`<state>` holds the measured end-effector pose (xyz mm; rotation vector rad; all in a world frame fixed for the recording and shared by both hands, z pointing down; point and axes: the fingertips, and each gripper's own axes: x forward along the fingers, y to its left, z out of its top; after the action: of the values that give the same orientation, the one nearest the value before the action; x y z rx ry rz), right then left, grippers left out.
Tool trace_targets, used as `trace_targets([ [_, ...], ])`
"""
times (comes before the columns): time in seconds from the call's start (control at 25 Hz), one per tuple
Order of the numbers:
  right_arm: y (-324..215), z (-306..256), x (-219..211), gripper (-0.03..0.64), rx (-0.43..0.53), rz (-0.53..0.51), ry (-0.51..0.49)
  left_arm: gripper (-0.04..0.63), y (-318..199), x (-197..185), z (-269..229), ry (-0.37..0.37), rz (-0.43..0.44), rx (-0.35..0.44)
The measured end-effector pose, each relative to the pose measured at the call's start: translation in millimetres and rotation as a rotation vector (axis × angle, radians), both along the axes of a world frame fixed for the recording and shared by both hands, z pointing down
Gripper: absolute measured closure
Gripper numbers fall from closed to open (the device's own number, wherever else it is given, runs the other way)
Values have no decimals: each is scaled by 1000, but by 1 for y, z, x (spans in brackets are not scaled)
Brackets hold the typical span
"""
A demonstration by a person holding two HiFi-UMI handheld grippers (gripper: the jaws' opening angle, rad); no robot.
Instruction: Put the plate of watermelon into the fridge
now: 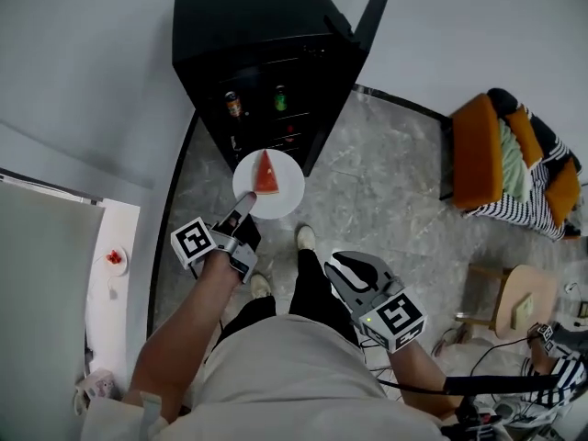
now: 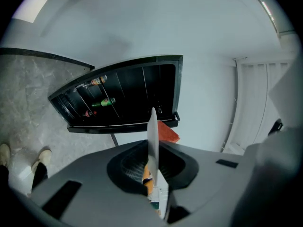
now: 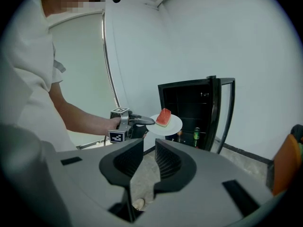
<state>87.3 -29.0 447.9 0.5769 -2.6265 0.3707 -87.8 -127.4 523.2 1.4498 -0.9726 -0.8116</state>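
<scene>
Left gripper [image 1: 242,211] clamped on near rim of plate [image 1: 287,194]. Plate level at frame centre, watermelon slice [image 1: 265,174] on top. Open fridge [image 1: 248,21] straight ahead, just above plate in frame. Right gripper [image 1: 356,278] lower right, jaws parted, empty, farther off.

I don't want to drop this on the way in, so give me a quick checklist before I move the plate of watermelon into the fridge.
1. Grip on the plate: the left gripper is shut on its rim. Ok.
2. Plate level: it looks flat in the right gripper view. Ok.
3. Watermelon: sits near the plate's middle. Ok.
4. Fridge access: its door stands open. Ok.
5. Shelf room for the plate: bottles stand inside. Cannot tell.
6. Right gripper free to help: fingers apart, nothing between them. Ok.
</scene>
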Motion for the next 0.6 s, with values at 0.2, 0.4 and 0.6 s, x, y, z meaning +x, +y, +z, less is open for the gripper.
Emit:
trace_targets([
  [0.2, -72, -2, 1, 531, 21, -91, 34, 551, -76, -12, 17, 12, -109, -3],
  [0.4, -131, 6, -5, 531, 8, -159, 79, 551, -143, -35, 53, 5, -196, -47],
  [0.6, -173, 28, -16, 531, -41, -169, 105, 551, -205, -67, 90, -1, -258, -62],
])
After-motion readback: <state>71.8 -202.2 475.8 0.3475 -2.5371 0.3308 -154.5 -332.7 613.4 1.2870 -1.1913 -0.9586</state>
